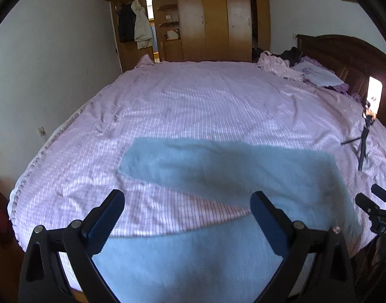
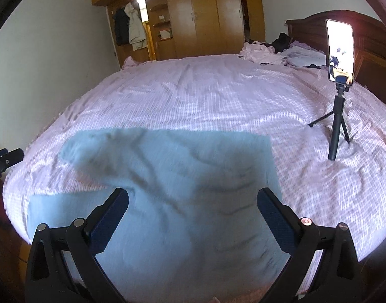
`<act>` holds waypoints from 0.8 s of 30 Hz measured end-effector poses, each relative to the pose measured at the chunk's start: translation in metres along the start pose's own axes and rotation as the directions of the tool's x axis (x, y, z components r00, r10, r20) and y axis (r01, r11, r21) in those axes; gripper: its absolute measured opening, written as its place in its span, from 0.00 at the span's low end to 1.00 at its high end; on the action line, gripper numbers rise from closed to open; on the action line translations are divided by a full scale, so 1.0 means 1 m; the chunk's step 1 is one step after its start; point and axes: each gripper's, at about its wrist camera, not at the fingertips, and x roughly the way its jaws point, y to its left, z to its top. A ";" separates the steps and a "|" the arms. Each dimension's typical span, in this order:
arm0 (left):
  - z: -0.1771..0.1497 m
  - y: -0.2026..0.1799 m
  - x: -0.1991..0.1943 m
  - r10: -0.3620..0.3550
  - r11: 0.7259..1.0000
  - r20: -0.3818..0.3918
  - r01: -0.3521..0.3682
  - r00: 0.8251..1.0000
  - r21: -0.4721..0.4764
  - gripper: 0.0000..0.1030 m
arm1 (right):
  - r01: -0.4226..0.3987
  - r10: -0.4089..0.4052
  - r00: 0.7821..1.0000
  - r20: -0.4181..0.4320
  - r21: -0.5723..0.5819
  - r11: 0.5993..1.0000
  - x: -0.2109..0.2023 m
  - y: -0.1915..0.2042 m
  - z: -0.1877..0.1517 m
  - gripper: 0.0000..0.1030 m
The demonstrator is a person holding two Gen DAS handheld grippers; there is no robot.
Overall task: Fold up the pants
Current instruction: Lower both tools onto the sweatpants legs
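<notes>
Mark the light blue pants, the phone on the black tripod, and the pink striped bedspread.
light blue pants (image 2: 193, 176): right wrist view, the wrinkled middle.
phone on the black tripod (image 2: 340, 50): right wrist view, the lit screen.
pink striped bedspread (image 1: 193, 106): left wrist view, a bare middle stretch.

Matt cloth pants (image 1: 230, 174) on crinkled cloth bedspread (image 1: 193, 101).

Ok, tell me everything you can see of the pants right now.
The pants are light blue, soft and fleecy-looking, spread flat on the pink striped bedspread near its front edge. Two legs splay apart toward the left, bedspread showing between them; the fabric is wrinkled. Both grippers, left gripper and right gripper, hover open above it, neither gripping.
</notes>
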 end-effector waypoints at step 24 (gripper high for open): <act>0.093 -0.030 0.166 -0.095 0.991 -0.153 0.108 0.984 0.082 0.99 | -0.008 0.012 0.980 -0.201 0.020 1.000 0.150 -0.061 0.103 0.95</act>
